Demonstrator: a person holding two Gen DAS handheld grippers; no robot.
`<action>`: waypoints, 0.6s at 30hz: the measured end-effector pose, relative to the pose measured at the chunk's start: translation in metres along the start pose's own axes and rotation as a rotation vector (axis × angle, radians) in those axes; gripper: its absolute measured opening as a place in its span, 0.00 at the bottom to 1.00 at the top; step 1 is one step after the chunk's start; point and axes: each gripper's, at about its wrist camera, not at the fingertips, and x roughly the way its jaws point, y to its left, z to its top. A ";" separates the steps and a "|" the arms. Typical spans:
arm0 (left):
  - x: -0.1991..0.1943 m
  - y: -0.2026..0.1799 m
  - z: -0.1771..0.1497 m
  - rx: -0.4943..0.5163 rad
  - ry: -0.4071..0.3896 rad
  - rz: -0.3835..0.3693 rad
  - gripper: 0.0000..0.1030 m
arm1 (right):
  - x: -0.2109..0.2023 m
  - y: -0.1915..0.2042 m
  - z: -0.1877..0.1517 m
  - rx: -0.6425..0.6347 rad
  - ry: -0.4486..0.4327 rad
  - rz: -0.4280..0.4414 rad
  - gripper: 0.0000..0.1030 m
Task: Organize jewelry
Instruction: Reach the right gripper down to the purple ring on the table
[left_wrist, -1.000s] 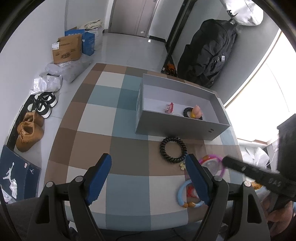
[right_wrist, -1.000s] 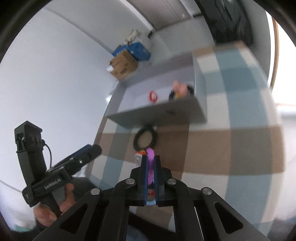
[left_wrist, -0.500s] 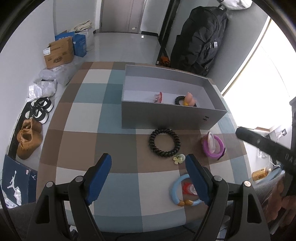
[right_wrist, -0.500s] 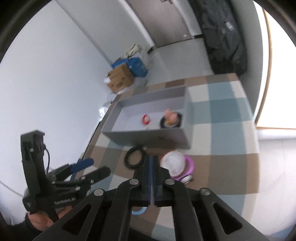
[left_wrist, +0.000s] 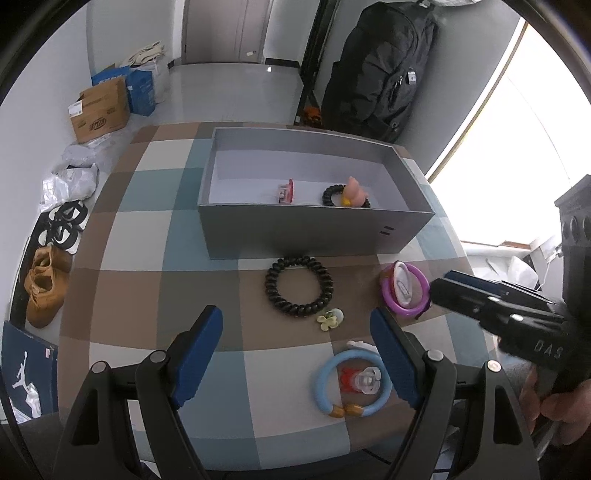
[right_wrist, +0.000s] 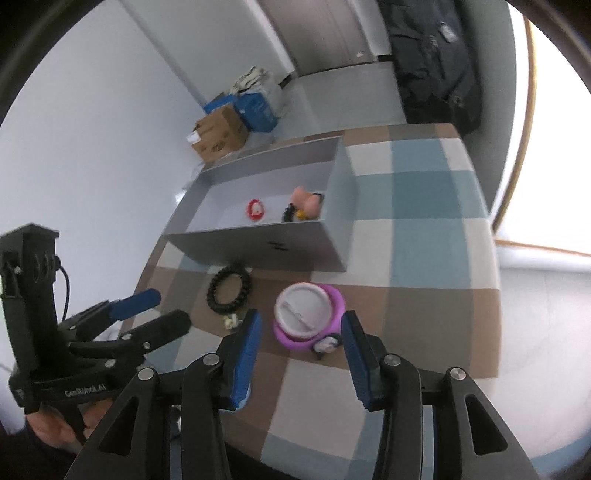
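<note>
Your right gripper (right_wrist: 301, 349) has just been opening its fingers; they stand spread on either side of the purple ring (right_wrist: 310, 319), not pressing it. The ring lies on the checked bench (right_wrist: 424, 314), just in front of the grey box (left_wrist: 314, 232). Your left gripper (left_wrist: 295, 358) holds its fingers spread wide with nothing between them, above the bench near the black coil bracelet (left_wrist: 298, 286), the small yellow flower (left_wrist: 330, 320) and the blue ring (left_wrist: 351, 384). Inside the box lie a red clip (left_wrist: 285, 191) and a black band with a pink figure (left_wrist: 347, 194).
</note>
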 end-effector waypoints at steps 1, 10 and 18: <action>-0.001 0.001 0.000 -0.003 -0.002 -0.001 0.76 | 0.004 0.005 0.001 -0.025 0.005 -0.006 0.45; 0.002 0.021 0.004 -0.072 0.017 -0.013 0.76 | 0.038 0.027 0.003 -0.147 0.058 -0.152 0.43; 0.005 0.028 0.007 -0.109 0.033 -0.038 0.76 | 0.030 0.020 0.003 -0.099 0.039 -0.131 0.14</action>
